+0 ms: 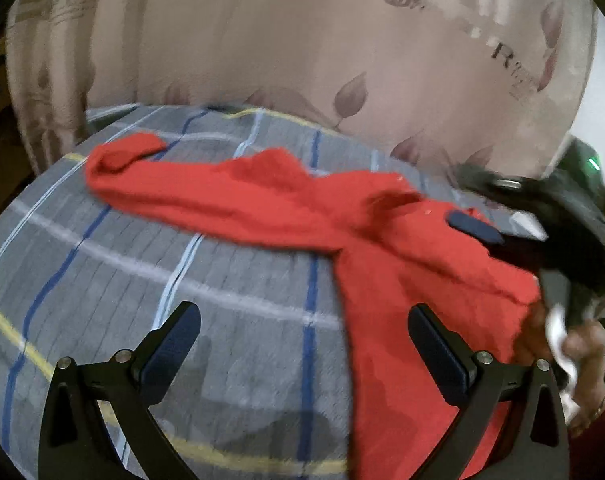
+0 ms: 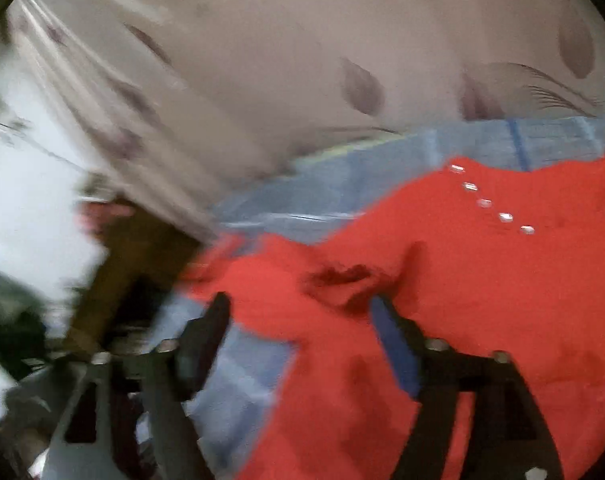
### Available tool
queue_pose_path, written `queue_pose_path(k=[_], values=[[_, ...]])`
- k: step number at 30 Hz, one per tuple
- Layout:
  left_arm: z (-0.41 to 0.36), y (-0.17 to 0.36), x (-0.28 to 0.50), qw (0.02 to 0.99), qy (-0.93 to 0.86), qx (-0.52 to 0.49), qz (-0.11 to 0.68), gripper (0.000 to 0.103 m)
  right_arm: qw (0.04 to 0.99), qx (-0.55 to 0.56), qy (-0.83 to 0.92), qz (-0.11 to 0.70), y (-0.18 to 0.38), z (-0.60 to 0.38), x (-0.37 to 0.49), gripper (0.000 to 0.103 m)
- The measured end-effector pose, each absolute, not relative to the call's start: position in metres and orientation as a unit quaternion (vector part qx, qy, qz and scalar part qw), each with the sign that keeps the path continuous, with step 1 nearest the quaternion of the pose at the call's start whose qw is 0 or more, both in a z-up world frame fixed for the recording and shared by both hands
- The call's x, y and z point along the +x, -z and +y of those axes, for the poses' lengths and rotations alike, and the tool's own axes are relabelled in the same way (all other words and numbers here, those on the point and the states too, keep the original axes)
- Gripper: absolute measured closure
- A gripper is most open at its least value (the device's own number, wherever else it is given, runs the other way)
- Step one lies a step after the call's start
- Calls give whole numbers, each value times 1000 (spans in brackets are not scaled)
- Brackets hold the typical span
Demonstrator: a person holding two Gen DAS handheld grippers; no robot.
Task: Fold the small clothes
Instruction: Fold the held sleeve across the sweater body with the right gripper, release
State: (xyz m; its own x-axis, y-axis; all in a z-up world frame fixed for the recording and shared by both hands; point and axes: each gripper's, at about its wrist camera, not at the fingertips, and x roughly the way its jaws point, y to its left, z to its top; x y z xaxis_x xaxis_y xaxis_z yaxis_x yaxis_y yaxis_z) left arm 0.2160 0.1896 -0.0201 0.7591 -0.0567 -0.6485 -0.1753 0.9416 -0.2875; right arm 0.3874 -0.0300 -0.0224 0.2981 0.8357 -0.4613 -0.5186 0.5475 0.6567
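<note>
Red knit sweater (image 1: 402,248) sprawls ahead of both tongs — left tongs (image 1: 302,344) and right tongs (image 2: 302,320) gape wide, empty; your blurred sweep risks bunching it.

**Open cloth left, garment and curtain crowding the rest**

Between and ahead-left of the left gripper (image 1: 302,332) lies bare checked bedcover (image 1: 142,264), free to cross. Its right finger sits over the red garment (image 1: 402,248), which also stretches across ahead. Beyond hangs the curtain (image 1: 302,40). The right gripper (image 2: 302,308), spread wide, faces bunched red fabric; left of it, probably furniture, too blurred to tell.
</note>
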Motion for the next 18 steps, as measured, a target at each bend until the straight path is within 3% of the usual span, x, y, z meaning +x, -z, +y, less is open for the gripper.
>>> queue_pose_path(k=[4, 11, 18], values=[[173, 15, 250, 928, -4, -117, 353, 0, 800, 225, -403, 384, 15, -92, 369, 19], [149, 20, 317, 926, -10, -55, 374, 0, 838, 182, -321, 402, 34, -184, 335, 19], [153, 52, 380, 911, -14, -56, 409, 4, 825, 310, -260, 395, 60, -277, 335, 17]])
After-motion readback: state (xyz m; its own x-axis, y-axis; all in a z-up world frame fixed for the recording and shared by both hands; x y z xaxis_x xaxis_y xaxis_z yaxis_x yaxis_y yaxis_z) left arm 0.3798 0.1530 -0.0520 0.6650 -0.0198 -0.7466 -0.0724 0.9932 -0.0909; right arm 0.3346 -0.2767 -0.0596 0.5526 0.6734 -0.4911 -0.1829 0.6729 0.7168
